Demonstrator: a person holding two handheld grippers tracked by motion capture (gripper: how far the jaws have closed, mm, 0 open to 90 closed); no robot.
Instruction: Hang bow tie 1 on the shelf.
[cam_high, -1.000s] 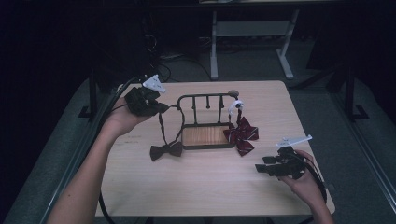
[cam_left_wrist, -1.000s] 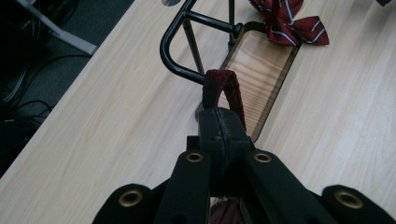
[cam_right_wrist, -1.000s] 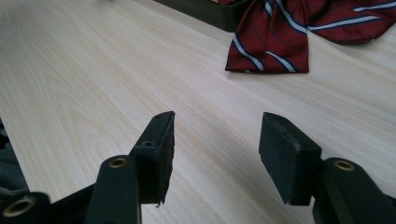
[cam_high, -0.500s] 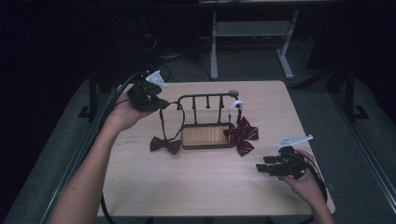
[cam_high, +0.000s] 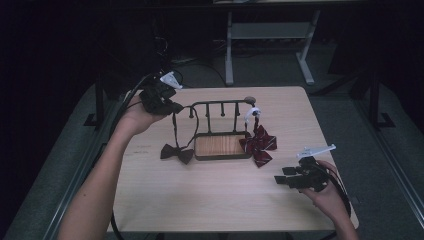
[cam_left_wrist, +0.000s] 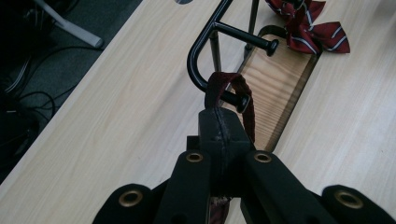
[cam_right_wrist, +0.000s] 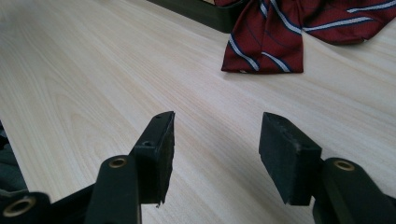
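Note:
A black metal peg rack (cam_high: 220, 106) stands on a wooden base (cam_high: 221, 145) mid-table. My left gripper (cam_high: 172, 108), at the rack's left end, is shut on the dark red strap (cam_left_wrist: 228, 83), which loops over the nearest knobbed peg (cam_left_wrist: 238, 100). The strap hangs down to a dark bow tie (cam_high: 176, 153) lying left of the base. A red striped bow tie (cam_high: 259, 143) lies at the base's right end, below a white clip (cam_high: 253, 112). My right gripper (cam_high: 280, 179) rests near the table's front right, open, with bare tabletop between its jaws (cam_right_wrist: 215, 135); the striped bow tie (cam_right_wrist: 289, 28) lies ahead of it.
The light wooden table (cam_high: 210, 200) has bare room in front of the rack. Its edges drop to grey floor on both sides. A white desk frame (cam_high: 270, 35) stands behind the table. A cable (cam_high: 115, 125) trails from my left gripper off the left edge.
My left gripper has risen slightly and drawn back toward the rack's left end with the strap. The dark bow tie has shifted a little toward the rack. The right gripper is unmoved.

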